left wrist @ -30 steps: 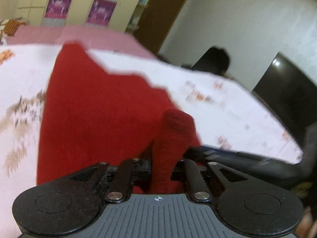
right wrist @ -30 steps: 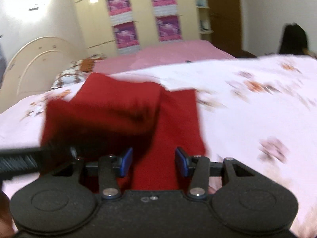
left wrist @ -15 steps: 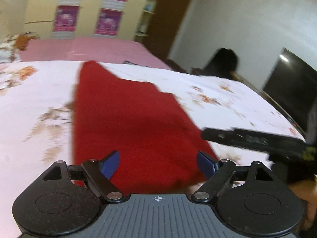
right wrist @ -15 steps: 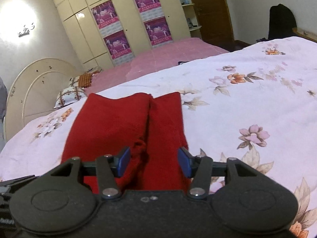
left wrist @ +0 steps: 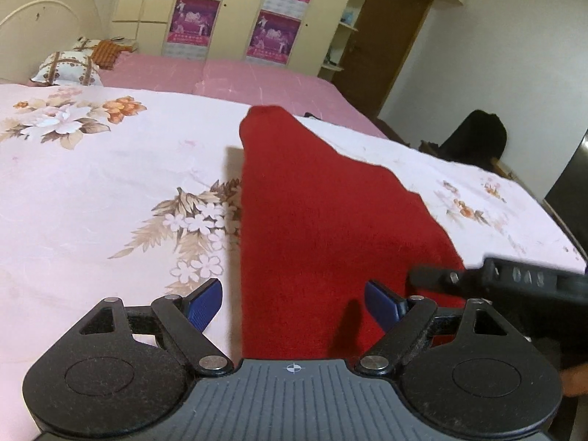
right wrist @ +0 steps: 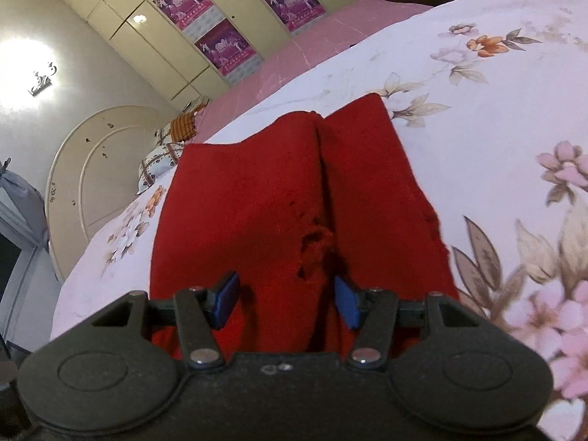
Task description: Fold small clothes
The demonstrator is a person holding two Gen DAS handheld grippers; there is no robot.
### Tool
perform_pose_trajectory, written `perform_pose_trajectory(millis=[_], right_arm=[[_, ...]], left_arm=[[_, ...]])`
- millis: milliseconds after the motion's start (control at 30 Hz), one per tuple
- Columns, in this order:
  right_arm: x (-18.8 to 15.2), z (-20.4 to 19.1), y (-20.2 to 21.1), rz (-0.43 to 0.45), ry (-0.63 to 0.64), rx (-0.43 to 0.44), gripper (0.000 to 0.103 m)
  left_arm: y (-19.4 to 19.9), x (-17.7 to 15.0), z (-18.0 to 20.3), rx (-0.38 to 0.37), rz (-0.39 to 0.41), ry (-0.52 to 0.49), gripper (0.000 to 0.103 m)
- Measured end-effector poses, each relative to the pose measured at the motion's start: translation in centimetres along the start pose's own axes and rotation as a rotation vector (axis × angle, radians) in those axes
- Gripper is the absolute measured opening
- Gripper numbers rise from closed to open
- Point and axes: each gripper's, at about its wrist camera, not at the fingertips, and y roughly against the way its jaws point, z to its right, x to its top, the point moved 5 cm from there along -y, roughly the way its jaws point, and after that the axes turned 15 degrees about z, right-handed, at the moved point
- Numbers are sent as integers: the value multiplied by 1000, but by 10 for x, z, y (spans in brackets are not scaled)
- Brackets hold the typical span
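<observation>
Left wrist view gives me the left gripper (left wrist: 294, 303) with its blue-padded jaws standing wide apart and nothing between the pads; they hang just above the near end of the red garment (left wrist: 323, 220), which lies flat on the floral bedsheet (left wrist: 110, 191). From here the garment runs away from me as a long strip, narrowing to a rounded tip toward the far edge of the bed, where the floral sheet meets a pink bedspread (left wrist: 220, 77). Its left side is a straight line beside a printed spray of pale flowers. At the right edge of this view I see the right gripper (left wrist: 514, 279) as a dark bar over the garment's near right corner. A patterned pillow (left wrist: 66, 68) sits by the cream headboard (left wrist: 40, 18) at the far left corner of the bed, and a wardrobe with purple posters (left wrist: 235, 11) stands behind. In the right wrist view the right gripper (right wrist: 286, 303) has its jaws opening, the pads not pressing on the cloth though red fabric lies below and between them. Here the red garment (right wrist: 264, 198) shows two folded panels meeting at a seam down the middle, with a small bunched pucker (right wrist: 316, 250) just ahead of the pads; I think it is a rumpled fold, though the shadow makes that hard to judge
</observation>
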Motion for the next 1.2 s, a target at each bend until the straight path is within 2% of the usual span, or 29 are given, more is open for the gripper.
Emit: perform_pose_trajectory(millis=[67, 200, 300, 467, 500, 600, 667, 700, 733, 800, 900, 1100, 1200], right_arm=[[2, -2, -9, 8, -8, 5, 51], [4, -11, -18, 16, 31, 25, 21], [5, -16, -16, 34, 77, 33, 17], [27, -24, 6, 115, 203, 39, 14], [32, -23, 12, 127, 228, 31, 10], [42, -12, 25, 138, 237, 8, 8], [40, -1, 31, 136, 248, -26, 7], [35, 3, 33, 130, 260, -46, 3], [31, 8, 34, 119, 262, -70, 3], [22, 17, 35, 91, 224, -48, 5], [18, 19, 38, 64, 134, 5, 33], [24, 17, 24, 40, 58, 44, 36], [26, 15, 6, 29, 9, 69, 55]], left_arm=[[-5, -3, 1, -3, -12, -1, 84], [-14, -5, -1, 0, -25, 15, 84], [-16, -2, -1, -5, -10, 28, 84], [-18, 7, 9, -31, 11, 34, 84], [-20, 8, 12, -36, 9, 35, 84], [-26, 5, 19, -30, -3, 23, 84], [-29, 0, 23, -18, -10, -6, 84], [-30, -3, 23, -12, -14, -23, 84], [-29, -4, 23, -13, -14, -29, 84], [-28, -4, 20, -17, -16, -24, 84], [-27, -3, 12, -15, -29, 1, 84], [-24, 4, 3, 2, -14, 6, 84], [-24, 6, -2, 6, -12, 8, 84]])
